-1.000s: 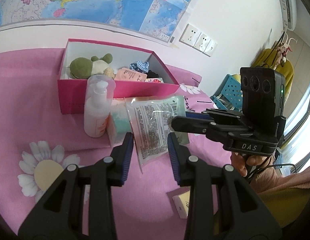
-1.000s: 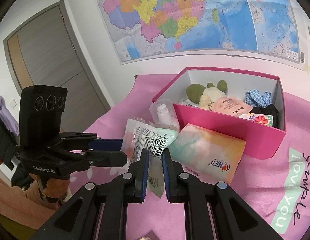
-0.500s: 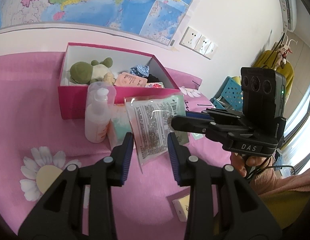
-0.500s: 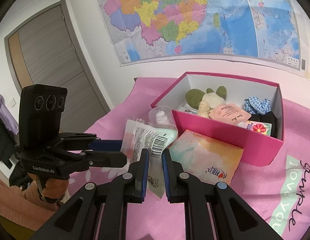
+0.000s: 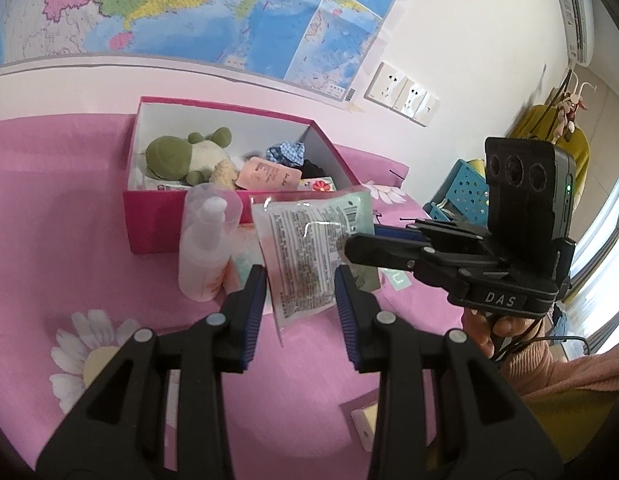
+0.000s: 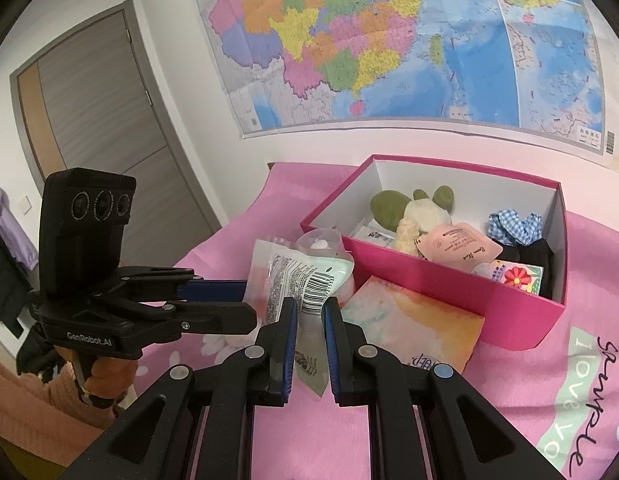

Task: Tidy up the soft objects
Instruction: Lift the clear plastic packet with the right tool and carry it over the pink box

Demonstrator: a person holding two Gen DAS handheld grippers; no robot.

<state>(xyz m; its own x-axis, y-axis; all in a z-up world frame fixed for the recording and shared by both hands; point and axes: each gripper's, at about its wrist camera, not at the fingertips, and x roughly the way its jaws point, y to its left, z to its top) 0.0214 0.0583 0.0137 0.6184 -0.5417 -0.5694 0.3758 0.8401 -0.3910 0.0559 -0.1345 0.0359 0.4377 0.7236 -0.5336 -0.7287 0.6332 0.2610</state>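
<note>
A clear and mint plastic packet (image 5: 309, 248) (image 6: 297, 276) with a printed label hangs above the pink bedsheet (image 5: 49, 220), in front of the pink box (image 5: 157, 220) (image 6: 449, 280). My left gripper (image 5: 300, 280) is shut on its lower part, one pad on each side. My right gripper (image 6: 311, 308) is shut on the barcode end, and in the left wrist view it reaches in from the right. The box holds a green and cream plush toy (image 5: 177, 156), a pink sachet (image 6: 457, 244), a blue checked scrunchie (image 6: 513, 224) and other small soft items.
A pale pump bottle (image 5: 201, 256) stands against the box's front wall, with a pastel tissue pack (image 6: 413, 328) lying beside it. A small card (image 5: 365, 416) lies on the sheet near me. A blue basket (image 5: 465, 192) stands off the bed's right side. A wall map hangs behind.
Both grippers keep hold of the packet. The box and bottle sit slightly lower in both views than a second ago; nothing was let go or picked up.
</note>
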